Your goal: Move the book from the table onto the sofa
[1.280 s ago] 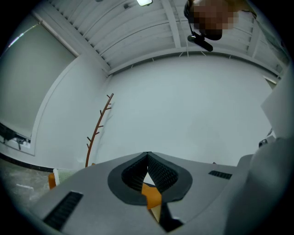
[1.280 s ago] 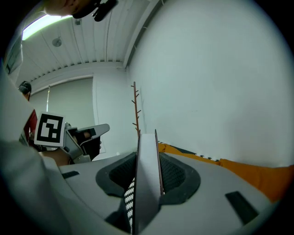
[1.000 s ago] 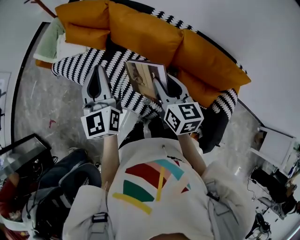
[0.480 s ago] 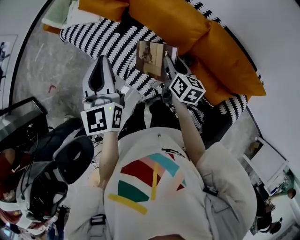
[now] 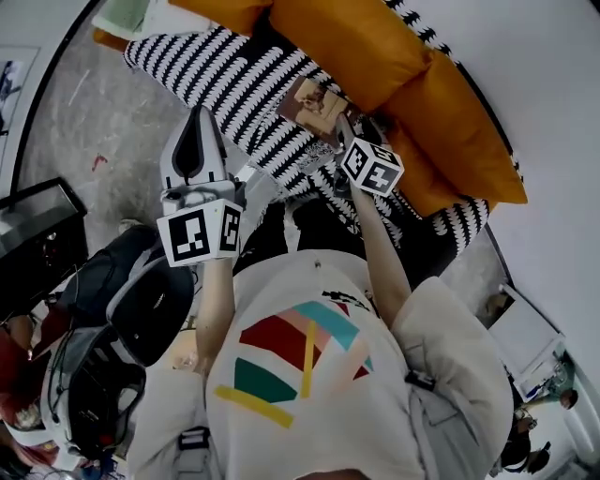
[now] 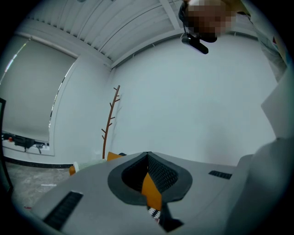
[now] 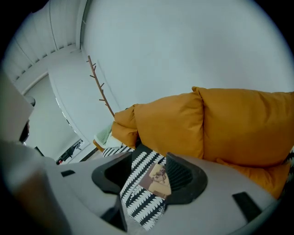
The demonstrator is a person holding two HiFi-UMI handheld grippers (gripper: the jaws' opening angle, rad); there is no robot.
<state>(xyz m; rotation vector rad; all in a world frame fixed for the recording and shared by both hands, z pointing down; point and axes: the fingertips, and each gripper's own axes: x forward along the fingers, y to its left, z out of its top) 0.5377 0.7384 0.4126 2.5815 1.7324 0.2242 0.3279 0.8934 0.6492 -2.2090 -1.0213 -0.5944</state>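
Observation:
The book (image 5: 314, 105), with a brownish picture cover, lies on the black-and-white striped seat cover (image 5: 216, 66) of the sofa, in front of the orange back cushions (image 5: 356, 47). My right gripper (image 5: 339, 127) points down at it. Its jaws are opening. In the right gripper view the book (image 7: 158, 179) rests on the stripes between the spread jaws of that gripper (image 7: 149, 158), close to the right pad, and the pads do not press on it. My left gripper (image 5: 197, 114) hovers to the left over the seat's front edge, shut and empty (image 6: 148, 153).
A pale green and white cushion (image 5: 122, 14) lies at the sofa's far left end. On the grey floor to the left are a black backpack (image 5: 122, 300) and a dark box (image 5: 28, 253). A bare branch-like stand (image 6: 110, 119) rises by the white wall.
My right gripper has sunk to the sofa seat with the book, which went from tilted in the jaws to flat on the stripes. The left gripper barely shifted.

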